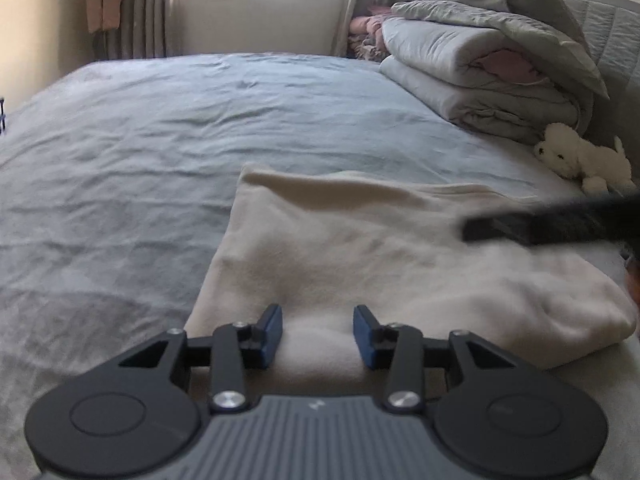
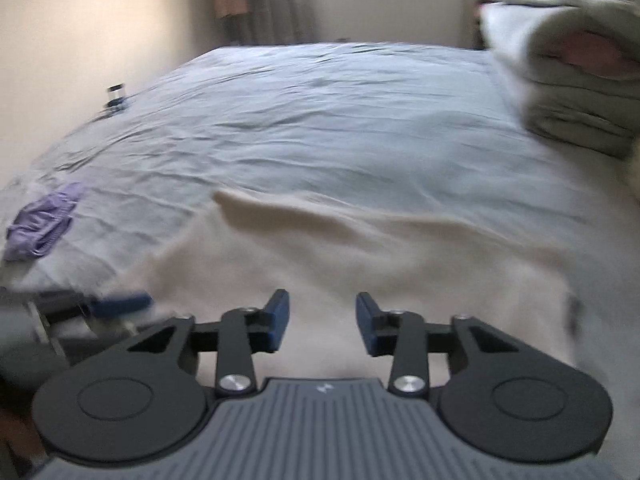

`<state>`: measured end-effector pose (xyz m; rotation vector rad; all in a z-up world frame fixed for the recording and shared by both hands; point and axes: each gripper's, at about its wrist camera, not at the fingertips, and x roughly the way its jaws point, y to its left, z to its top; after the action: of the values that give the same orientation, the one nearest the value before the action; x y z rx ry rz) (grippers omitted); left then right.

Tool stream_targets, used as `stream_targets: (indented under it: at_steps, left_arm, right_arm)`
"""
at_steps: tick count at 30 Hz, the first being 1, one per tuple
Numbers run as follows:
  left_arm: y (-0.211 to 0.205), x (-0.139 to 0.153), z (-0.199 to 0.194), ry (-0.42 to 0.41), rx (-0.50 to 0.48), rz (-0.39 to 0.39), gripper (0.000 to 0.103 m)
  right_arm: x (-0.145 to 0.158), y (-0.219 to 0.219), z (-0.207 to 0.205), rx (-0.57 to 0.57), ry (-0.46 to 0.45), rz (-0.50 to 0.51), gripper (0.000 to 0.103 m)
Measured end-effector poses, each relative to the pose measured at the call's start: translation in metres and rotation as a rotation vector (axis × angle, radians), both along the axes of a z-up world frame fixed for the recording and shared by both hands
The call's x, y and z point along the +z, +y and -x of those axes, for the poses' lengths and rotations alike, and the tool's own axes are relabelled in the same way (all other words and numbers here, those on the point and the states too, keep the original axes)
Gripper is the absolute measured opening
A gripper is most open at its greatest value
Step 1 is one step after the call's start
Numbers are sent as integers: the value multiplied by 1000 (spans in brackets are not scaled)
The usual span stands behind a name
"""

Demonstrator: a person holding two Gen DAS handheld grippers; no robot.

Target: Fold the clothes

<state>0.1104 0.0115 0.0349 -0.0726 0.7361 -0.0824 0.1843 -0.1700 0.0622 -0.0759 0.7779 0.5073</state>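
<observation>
A cream garment (image 1: 360,248) lies folded on the blue-grey bed sheet (image 1: 160,128), its thick rolled edge at the right. My left gripper (image 1: 318,334) is at the garment's near edge, and a hump of cream cloth fills the gap between its blue pads (image 1: 272,332), which press on it. In the right wrist view the same garment (image 2: 360,248) spreads below my right gripper (image 2: 322,322). Its jaws stand apart above the cloth and hold nothing. In the left wrist view the right gripper (image 1: 540,228) is a dark blur over the garment's right side. The left gripper (image 2: 120,304) shows blurred at the left of the right wrist view.
A stack of folded grey quilts (image 1: 492,60) sits at the bed's far right, with a white plush toy (image 1: 576,156) in front of it. A crumpled purple garment (image 2: 40,224) lies at the left of the bed. A window and curtains are behind.
</observation>
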Motion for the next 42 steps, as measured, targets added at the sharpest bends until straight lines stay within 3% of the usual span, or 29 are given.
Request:
stream_targets:
  at_steps: [2,6,12,19,22,24,27,30,34,39,42]
  left_arm:
    - [2,-1,-2,10,-10,1,41]
    - [6,-2,-5,24,-23,20,41]
    - [6,-1,-6,31,-36,9,41]
    - [12,0,-9,34,-31,29,41]
    - [13,1,-9,32,-44,27,41]
    - [13,3,-10,31,-45,21,41]
    - [6,11,-6,-2,-28,-15,41]
    - [-12,11,0,-25,-72,-16,41]
    - [-40,4,8,-78,-78,-74,41]
    - [-45,11,15,-153,-97,-47,41]
    - [-51,4,15,-145,-132,-37,41]
  right_arm:
    - [-2,26,-27,55,36,16,29]
    - [-27,65,-83,102,141,34,29]
    - [-40,91,-113,92,78,12,20]
    - [-42,111,-114,49,-66,136,14]
    - [-24,86,-100,-27,-124,103,17]
    - [-5,49,-75,-80,-110,22,25]
    - [10,-1,-25,-148,-71,-14,27]
    - [7,-39,34,-183,-19,-20,27]
    - [-2,-48,75,-184,-53,-20,27]
    - [-27,-24,74,-170,-34,5,27]
    - [-35,-17,77,-163,-46,43,27]
